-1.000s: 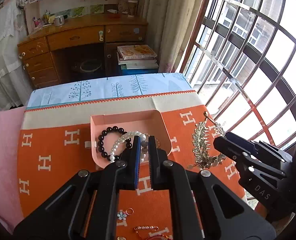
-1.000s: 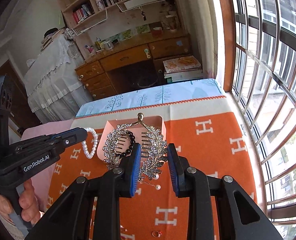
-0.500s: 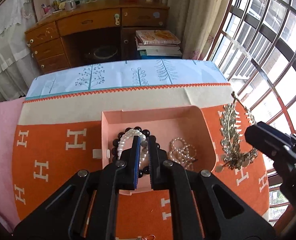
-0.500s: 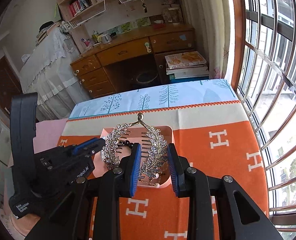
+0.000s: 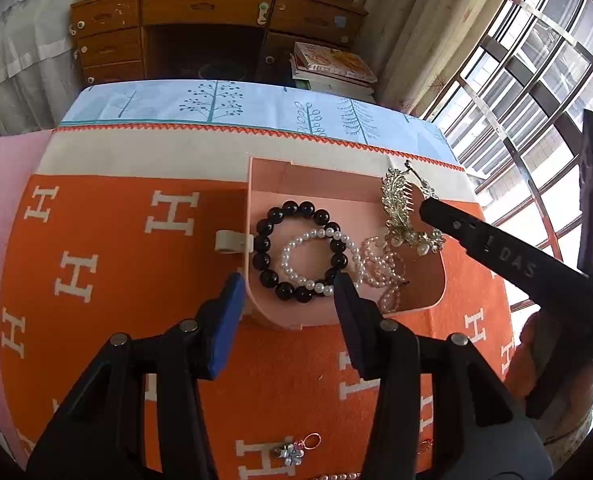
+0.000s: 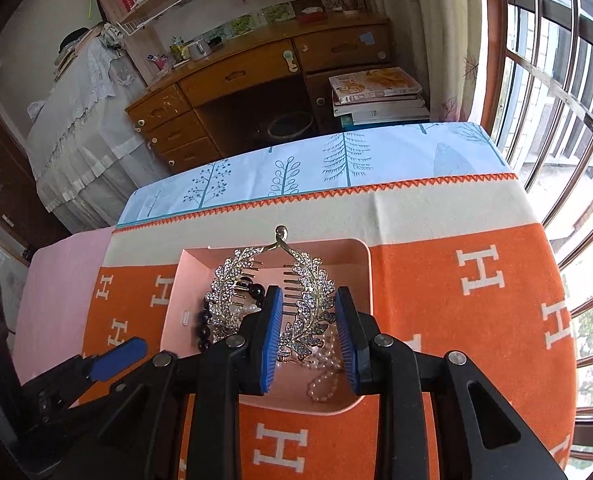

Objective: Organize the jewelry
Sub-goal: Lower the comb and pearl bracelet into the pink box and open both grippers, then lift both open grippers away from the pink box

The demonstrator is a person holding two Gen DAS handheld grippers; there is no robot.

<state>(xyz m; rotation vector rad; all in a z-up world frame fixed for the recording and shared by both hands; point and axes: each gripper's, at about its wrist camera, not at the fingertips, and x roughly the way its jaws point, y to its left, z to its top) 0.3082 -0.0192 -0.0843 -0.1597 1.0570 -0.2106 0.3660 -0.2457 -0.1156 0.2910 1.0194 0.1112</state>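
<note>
Sitting on the orange blanket (image 5: 108,240) that is covering the table, a pink tray (image 5: 428,300) is holding the jewelry just ahead of both tools. The left tool (image 5: 286,292) is hanging over the tray's near edge with its jaws spreading apart and nothing pinched between them; directly beyond its tips a black bead bracelet (image 5: 264,244) is lying flat in the tray, with a white pearl bracelet (image 5: 296,246) resting partly inside its ring. A pinkish bead strand (image 5: 384,268) is lying heaped to the right of them. The right tool (image 6: 307,322) is pinching a rhinestone leaf hair comb (image 6: 312,300) by one branch, holding it over the tray above the beads. Small charms (image 5: 296,448) are lying on the blanket behind the left tool's tips.
</note>
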